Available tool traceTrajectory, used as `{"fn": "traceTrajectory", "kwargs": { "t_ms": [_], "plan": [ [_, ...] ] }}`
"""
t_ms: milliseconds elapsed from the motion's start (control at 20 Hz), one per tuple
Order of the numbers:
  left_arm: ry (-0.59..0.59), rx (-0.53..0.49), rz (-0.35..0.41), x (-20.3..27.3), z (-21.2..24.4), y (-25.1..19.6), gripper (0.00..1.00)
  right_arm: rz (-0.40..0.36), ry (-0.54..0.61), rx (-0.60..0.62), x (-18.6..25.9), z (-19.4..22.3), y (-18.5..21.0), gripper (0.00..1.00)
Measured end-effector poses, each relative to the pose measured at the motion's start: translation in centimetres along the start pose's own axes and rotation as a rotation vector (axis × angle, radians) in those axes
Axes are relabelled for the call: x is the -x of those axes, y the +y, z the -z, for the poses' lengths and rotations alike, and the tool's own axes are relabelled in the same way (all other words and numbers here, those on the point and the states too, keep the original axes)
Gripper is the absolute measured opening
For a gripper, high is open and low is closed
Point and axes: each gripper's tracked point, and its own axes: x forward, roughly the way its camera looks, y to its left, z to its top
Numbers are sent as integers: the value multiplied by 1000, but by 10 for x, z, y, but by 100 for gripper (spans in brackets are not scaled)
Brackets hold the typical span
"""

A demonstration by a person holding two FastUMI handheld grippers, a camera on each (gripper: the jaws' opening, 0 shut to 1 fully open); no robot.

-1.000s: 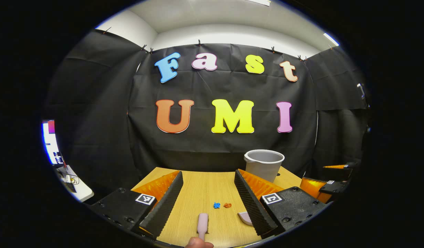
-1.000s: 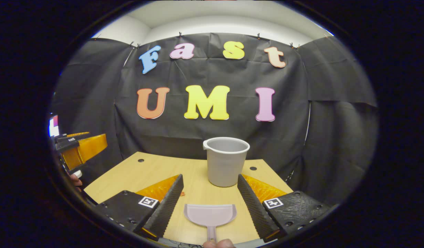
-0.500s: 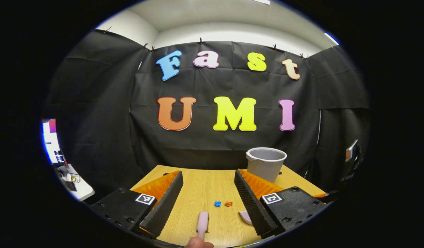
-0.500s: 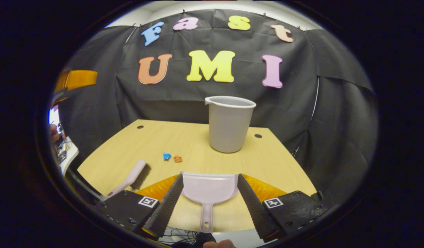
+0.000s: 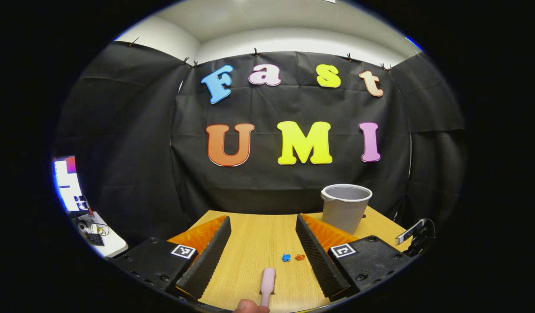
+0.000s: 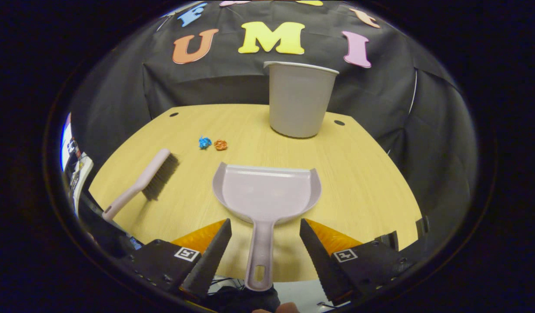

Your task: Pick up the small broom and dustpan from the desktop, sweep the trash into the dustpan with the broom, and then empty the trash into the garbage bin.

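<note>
The right tool (image 6: 263, 243) is hovering over the near edge of the desk (image 6: 363, 174), tilted down, its jaws spread wide on either side of the dustpan (image 6: 267, 193) handle without touching it. The dustpan is lying flat in the lower middle of the right gripper view, its mouth facing the far side and its handle running toward the camera and reaching past the desk edge. The broom (image 6: 141, 182) is lying at the left of that view, bristles down, handle pointing to the lower left. Two bits of trash, one blue (image 6: 204, 142) and one orange (image 6: 220, 144), are sitting side by side just above centre, between broom and bin (image 6: 299, 100). The bin is standing upright at the top centre, near the far edge.

The left tool (image 5: 263, 252) is being held level and low over the desk (image 5: 254, 234), jaws wide apart and gripping nothing. In the left gripper view, the broom (image 5: 267, 280) is showing end-on at the bottom centre between the fingers, with a fingertip (image 5: 250, 308) peeking at the very bottom. The blue (image 5: 286, 257) and orange (image 5: 299, 257) trash are lying just beyond it, and the bin (image 5: 346, 206) is standing at the right.

The desk is pale wood-grain with two small round holes near its far corners. Black cloth is walling the booth under a white ceiling. A lit screen (image 5: 69, 182) is glowing at the far left; its writing is too small to read. Square black-and-white markers are sitting on both tools.
</note>
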Motion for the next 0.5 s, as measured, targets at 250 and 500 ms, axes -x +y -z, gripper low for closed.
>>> {"fn": "traceTrajectory", "kwargs": {
  "t_ms": [250, 500],
  "plan": [
    [11, -17, -32, -3, 3, 13, 96, -13, 114, -32, -23, 18, 2, 84],
    [33, -13, -50, -7, 10, 22, 96, 14, 162, -43, -30, 19, 0, 30]
  ]
}}
